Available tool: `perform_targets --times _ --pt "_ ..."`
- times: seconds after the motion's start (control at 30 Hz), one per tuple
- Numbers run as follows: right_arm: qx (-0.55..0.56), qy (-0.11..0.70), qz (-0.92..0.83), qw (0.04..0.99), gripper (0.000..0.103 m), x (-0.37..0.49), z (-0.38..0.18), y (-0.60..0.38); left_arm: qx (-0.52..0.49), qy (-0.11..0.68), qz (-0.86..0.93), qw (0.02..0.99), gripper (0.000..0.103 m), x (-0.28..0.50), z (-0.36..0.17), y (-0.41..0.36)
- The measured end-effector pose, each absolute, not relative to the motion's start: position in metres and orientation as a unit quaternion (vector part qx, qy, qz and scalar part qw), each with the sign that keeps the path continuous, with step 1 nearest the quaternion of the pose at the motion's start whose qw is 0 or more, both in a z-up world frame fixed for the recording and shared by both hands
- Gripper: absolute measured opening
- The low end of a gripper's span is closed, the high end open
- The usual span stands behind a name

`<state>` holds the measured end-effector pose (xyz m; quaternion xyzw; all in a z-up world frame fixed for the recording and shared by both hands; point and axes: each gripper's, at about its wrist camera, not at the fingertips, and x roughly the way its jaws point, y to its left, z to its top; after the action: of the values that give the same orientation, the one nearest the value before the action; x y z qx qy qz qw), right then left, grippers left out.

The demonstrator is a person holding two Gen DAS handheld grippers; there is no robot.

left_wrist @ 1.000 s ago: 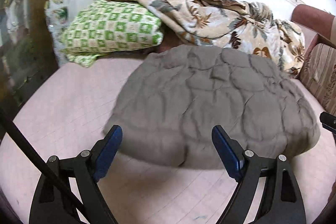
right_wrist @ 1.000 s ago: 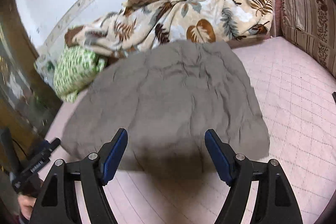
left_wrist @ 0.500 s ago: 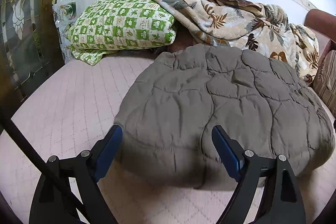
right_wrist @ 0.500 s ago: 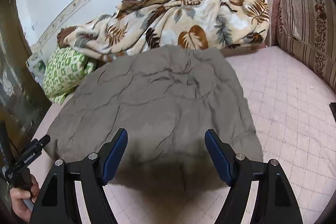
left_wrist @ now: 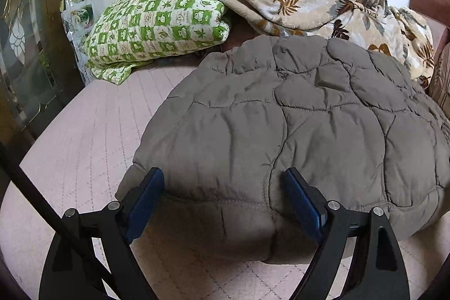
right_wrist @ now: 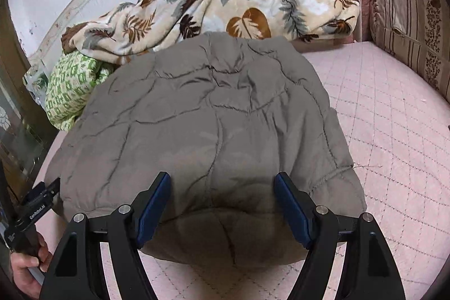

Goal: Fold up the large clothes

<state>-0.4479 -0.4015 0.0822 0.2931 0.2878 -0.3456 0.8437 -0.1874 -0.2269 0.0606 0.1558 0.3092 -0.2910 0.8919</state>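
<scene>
A grey-brown quilted padded coat (left_wrist: 295,125) lies folded in a thick bundle on the pink quilted bed cover (left_wrist: 84,148); it also shows in the right wrist view (right_wrist: 208,131). My left gripper (left_wrist: 223,187) is open, its blue pads on either side of the coat's near-left edge. My right gripper (right_wrist: 222,187) is open, its pads straddling the coat's near edge further right. Neither grips the cloth. The left gripper's body and the hand holding it show at the lower left of the right wrist view (right_wrist: 33,212).
A green-and-white checked pillow (left_wrist: 157,27) and a beige leaf-print blanket (right_wrist: 230,2) are heaped against the white wall behind the coat. A striped cushion (right_wrist: 405,18) stands at the right. A glass-panelled door (left_wrist: 25,47) is at the left.
Both grippers have come down and forward to the coat's near edge, so the coat looms larger between the open pads. The coat itself has not moved.
</scene>
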Motion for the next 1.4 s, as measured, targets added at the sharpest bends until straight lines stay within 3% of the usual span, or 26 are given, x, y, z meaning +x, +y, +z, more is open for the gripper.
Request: perform_targets --times 1.4 --pt "0.245 0.337 -0.366 0.832 0.083 -0.429 0.068 -0.398 0.196 0.289 -0.276 0.895 0.087 -0.194 0.054 -0.234"
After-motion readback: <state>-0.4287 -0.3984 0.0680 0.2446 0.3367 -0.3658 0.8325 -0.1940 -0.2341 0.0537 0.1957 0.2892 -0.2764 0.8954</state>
